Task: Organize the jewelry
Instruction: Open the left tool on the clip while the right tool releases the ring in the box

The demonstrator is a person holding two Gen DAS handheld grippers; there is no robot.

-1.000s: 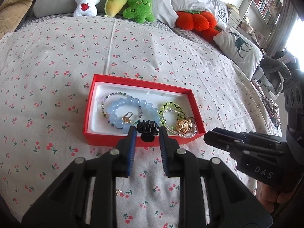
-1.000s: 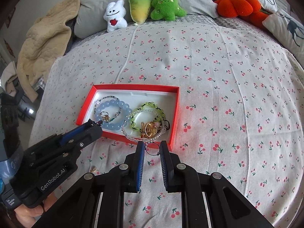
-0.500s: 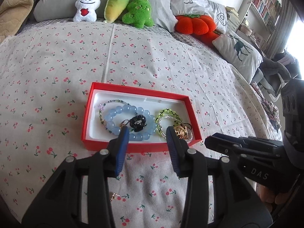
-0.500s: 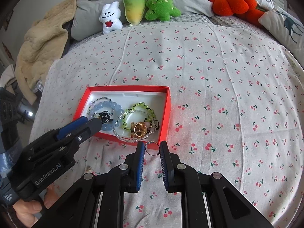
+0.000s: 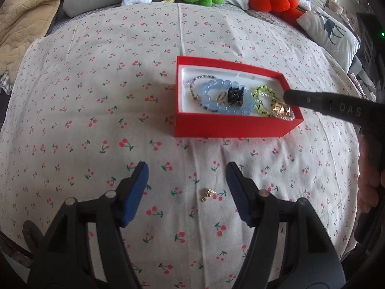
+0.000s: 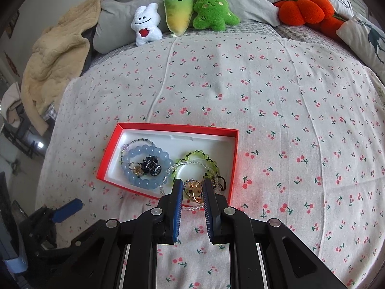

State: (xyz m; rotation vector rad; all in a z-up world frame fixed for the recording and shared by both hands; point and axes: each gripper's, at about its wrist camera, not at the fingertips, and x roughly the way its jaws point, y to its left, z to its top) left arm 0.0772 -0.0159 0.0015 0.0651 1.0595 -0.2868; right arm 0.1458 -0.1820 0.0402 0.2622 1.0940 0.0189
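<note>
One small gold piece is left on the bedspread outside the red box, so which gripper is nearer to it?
Left. The left gripper is open with the small gold piece between its fingers; the right gripper is over the red box.

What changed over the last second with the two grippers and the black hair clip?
The left gripper let go of the black hair clip, which now lies in the red box on the blue bead bracelet; its jaws opened wide and it drew back toward the loose gold charm. The right gripper moved forward over the box's gold ring cluster. Box and bracelets stayed put.
</note>
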